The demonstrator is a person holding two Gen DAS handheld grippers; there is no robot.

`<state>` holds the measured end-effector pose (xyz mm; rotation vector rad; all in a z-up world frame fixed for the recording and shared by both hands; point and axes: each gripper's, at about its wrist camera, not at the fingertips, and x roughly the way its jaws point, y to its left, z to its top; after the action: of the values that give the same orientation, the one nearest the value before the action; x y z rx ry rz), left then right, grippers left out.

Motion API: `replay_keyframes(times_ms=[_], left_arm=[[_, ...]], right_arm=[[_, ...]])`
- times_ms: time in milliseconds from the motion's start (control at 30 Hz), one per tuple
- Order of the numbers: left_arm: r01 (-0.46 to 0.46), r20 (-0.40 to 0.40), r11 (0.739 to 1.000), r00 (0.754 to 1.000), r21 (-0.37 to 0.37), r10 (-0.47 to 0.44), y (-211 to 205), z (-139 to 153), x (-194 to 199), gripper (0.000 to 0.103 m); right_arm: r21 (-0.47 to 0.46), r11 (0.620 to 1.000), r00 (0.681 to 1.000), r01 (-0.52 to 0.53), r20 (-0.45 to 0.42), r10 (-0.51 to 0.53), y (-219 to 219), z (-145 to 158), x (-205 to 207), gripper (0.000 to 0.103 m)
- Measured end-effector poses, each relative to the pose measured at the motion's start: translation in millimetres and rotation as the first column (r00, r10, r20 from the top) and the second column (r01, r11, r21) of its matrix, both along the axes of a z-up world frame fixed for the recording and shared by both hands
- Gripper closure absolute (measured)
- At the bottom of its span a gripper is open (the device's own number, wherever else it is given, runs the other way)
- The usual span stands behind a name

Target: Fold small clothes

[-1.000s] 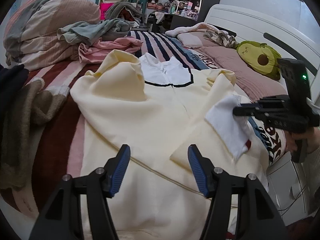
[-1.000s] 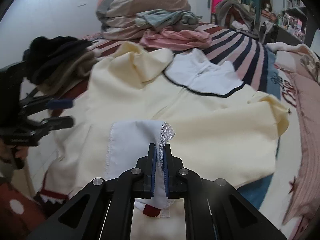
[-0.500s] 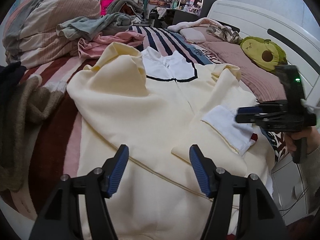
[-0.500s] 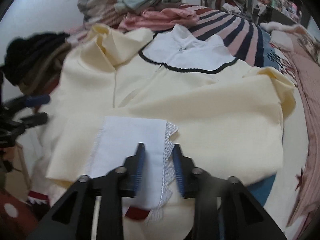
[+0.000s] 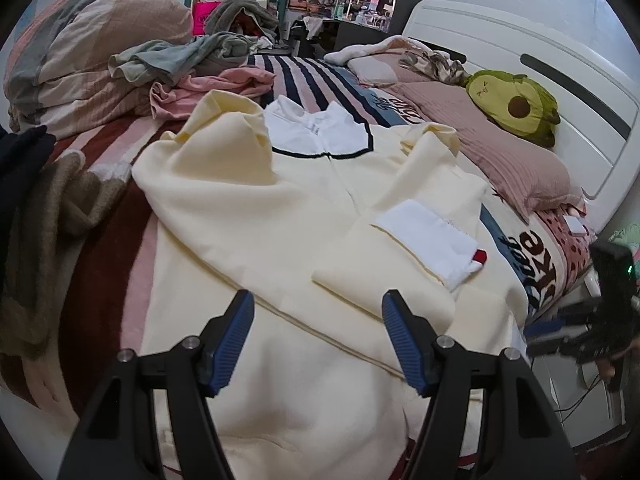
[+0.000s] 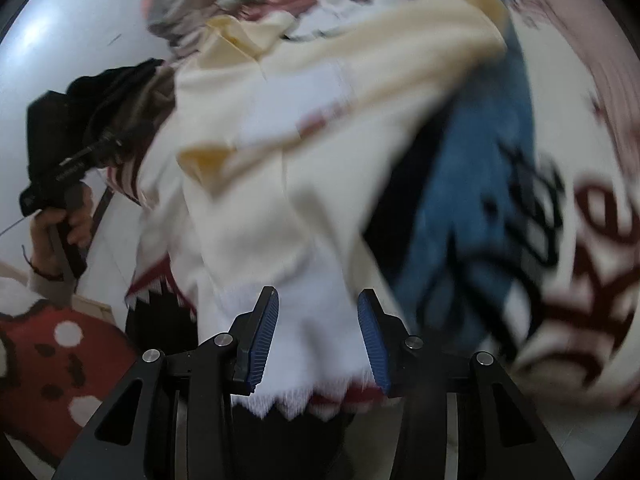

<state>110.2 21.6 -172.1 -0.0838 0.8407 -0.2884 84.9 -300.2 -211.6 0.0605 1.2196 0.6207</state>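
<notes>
Cream garment [image 5: 256,216], flat on bed [image 5: 516,240], sleeve folded in; left gripper [image 5: 318,336] spread and empty, right gripper [image 6: 316,332] still widening over hem [image 6: 304,400]: pinch both hem corners evenly.

The pale yellow cloth garment [image 5: 256,216] looks soft and matt, its white collar [image 5: 316,132] and white sleeve cuff [image 5: 428,240] a smoother, thinner fabric. Beneath it the striped fleece blanket [image 5: 100,216] has a fuzzy nap, the dusty pink pillow [image 5: 492,152] a ribbed, crinkled weave, and the green avocado plush toy [image 5: 516,104] a short velvety pile. The white headboard [image 5: 540,40] is smooth and faintly glossy, while the left gripper [image 5: 318,334] is matt black plastic with ridged blue rubbery pads [image 5: 232,344] and shiny metal screws [image 5: 189,342].
</notes>
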Motion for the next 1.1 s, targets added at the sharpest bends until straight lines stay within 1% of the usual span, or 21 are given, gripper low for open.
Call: replay_keyframes(times_ms=[33,67,100,133,167,267,400,433,500,600,667,733,800,900,967,1033,1067,1100], left_arm=[[0.001,-0.001,1.000,1.000,0.003,-0.001,-1,0,-2,0.041],[0.001,-0.002,1.000,1.000,0.003,-0.001,-2,0,-3,0.041],[-0.001,-0.004,1.000,1.000,0.003,0.001,-2,-1,-5,0.041],[-0.002,-0.007,1.000,1.000,0.003,0.002,-2,-1,-6,0.041],[-0.003,-0.009,1.000,1.000,0.002,0.003,-2,-2,-8,0.041],[-0.005,-0.014,1.000,1.000,0.006,0.005,-1,-3,-11,0.041],[-0.016,-0.015,1.000,1.000,0.013,0.016,4,-2,-15,0.041],[-0.021,-0.013,1.000,1.000,0.013,0.021,6,-2,-15,0.041],[-0.036,-0.006,0.999,0.999,0.015,0.036,11,-1,-15,0.041],[-0.069,0.011,0.998,0.998,0.012,0.069,23,3,-14,0.041],[-0.090,0.017,0.996,0.996,0.006,0.090,32,4,-14,0.040],[-0.103,0.021,0.995,0.994,0.000,0.103,37,5,-15,0.041],[-0.110,0.022,0.994,0.994,-0.004,0.111,43,4,-16,0.040],[-0.114,0.015,0.993,0.993,-0.006,0.114,46,1,-17,0.040],[-0.111,0.005,0.994,0.994,-0.005,0.111,45,-2,-17,0.040],[-0.104,0.001,0.995,0.995,-0.003,0.104,43,-3,-17,0.040],[-0.101,0.001,0.995,0.995,-0.003,0.101,42,-3,-17,0.040],[-0.097,0.000,0.995,0.995,-0.005,0.097,40,-3,-17,0.040]], right_arm=[[0.002,1.000,1.000,0.019,-0.025,-0.018,-4,-7,-6,0.065],[0.005,0.999,0.999,0.034,-0.039,-0.034,-6,-11,-10,0.059],[0.018,0.998,0.997,0.057,-0.056,-0.056,-10,-17,-14,0.054],[0.041,0.996,0.994,0.085,-0.079,-0.081,-13,-23,-17,0.048],[0.066,0.991,0.989,0.112,-0.107,-0.105,-16,-30,-21,0.047],[0.120,0.981,0.979,0.151,-0.155,-0.132,-16,-43,-28,0.047],[0.179,0.973,0.980,0.146,-0.161,-0.118,-9,-44,-32,0.047],[0.168,0.977,0.983,0.132,-0.152,-0.106,-7,-41,-30,0.047],[0.114,0.988,0.989,0.102,-0.118,-0.088,-3,-33,-27,0.048],[0.022,0.997,0.997,0.078,-0.024,-0.077,-6,-8,-20,0.047],[0.012,0.998,0.996,0.068,0.053,-0.068,-4,15,-10,0.047],[0.009,0.999,0.994,0.042,0.098,-0.043,3,30,0,0.047],[0.008,1.000,0.996,0.003,0.088,-0.003,13,32,7,0.048],[-0.043,0.999,1.000,-0.009,0.020,0.010,19,10,8,0.048],[-0.077,0.997,0.999,0.024,-0.021,-0.025,13,-10,1,0.048],[-0.079,0.993,0.994,0.082,-0.061,-0.087,3,-27,-6,0.048],[-0.073,0.991,0.989,0.112,-0.086,-0.118,-3,-34,-9,0.048],[-0.043,0.990,0.984,0.135,-0.112,-0.139,-9,-40,-11,0.048]])
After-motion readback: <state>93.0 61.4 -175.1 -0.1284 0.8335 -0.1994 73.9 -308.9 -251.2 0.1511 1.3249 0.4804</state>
